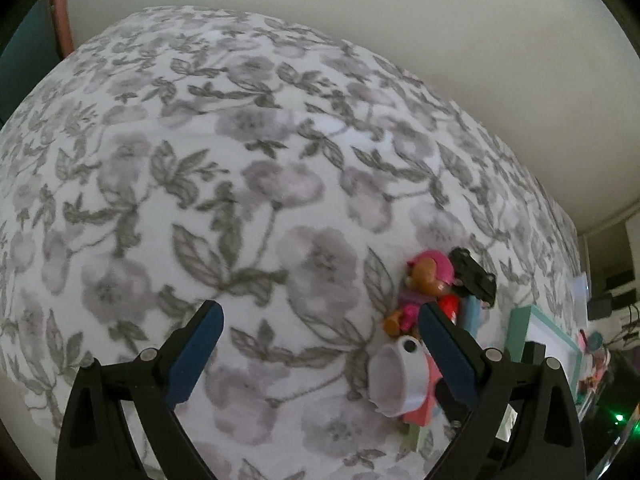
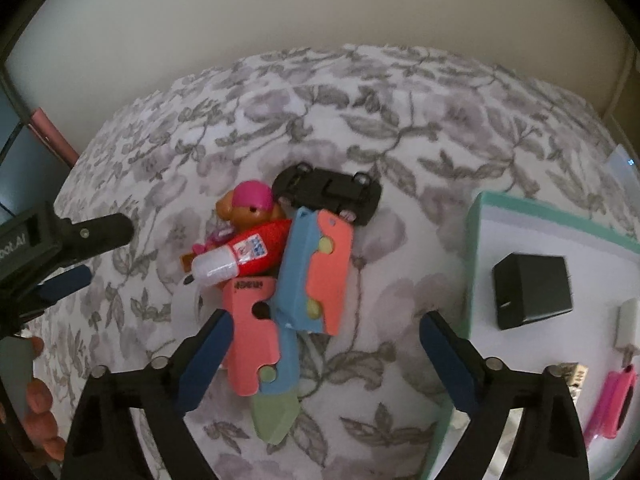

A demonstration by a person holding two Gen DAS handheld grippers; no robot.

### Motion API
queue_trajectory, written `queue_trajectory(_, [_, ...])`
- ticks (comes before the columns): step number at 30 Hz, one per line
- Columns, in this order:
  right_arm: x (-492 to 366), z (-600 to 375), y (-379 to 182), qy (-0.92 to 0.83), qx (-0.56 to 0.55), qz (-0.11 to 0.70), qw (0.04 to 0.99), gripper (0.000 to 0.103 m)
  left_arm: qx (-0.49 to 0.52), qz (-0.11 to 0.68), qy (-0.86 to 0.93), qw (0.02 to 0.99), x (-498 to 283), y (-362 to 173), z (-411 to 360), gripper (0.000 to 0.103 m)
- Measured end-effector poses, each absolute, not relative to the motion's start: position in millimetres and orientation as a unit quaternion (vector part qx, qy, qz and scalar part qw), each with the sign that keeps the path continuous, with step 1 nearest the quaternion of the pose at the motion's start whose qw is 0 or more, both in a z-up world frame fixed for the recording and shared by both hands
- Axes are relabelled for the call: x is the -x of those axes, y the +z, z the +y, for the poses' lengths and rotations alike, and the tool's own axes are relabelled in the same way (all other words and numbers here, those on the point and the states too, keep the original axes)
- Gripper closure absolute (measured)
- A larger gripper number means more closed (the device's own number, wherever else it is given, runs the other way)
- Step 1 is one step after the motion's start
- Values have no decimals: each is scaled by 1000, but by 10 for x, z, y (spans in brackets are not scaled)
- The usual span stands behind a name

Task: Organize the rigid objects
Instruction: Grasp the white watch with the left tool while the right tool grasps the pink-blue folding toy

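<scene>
Only the right wrist shows the black cube.

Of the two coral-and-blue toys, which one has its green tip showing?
The lower toy, nearest the right gripper: its green tip sticks out. The upper toy shows none.

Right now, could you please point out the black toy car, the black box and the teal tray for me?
black toy car (image 2: 326, 192): right wrist view, on the middle of its underside.
black box (image 2: 532, 288): right wrist view, on its front face.
teal tray (image 2: 474, 240): right wrist view, on its left rim.
</scene>
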State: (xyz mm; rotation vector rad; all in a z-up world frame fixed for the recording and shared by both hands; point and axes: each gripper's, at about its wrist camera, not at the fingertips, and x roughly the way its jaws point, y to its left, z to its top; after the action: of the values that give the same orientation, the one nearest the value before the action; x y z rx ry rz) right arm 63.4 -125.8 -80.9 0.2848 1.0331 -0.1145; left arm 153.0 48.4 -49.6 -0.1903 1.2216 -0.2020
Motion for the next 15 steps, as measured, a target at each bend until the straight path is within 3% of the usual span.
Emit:
queue_trajectory(12, [-675,-1142,-926,-27,-141,502,853,27,64,596,-153,786,-1446,-576,168,20])
queue_trajectory(15, [-698,-1129,-977,-23,-140,510,849,35,55,600,-162,782,-1431,-577,116,22])
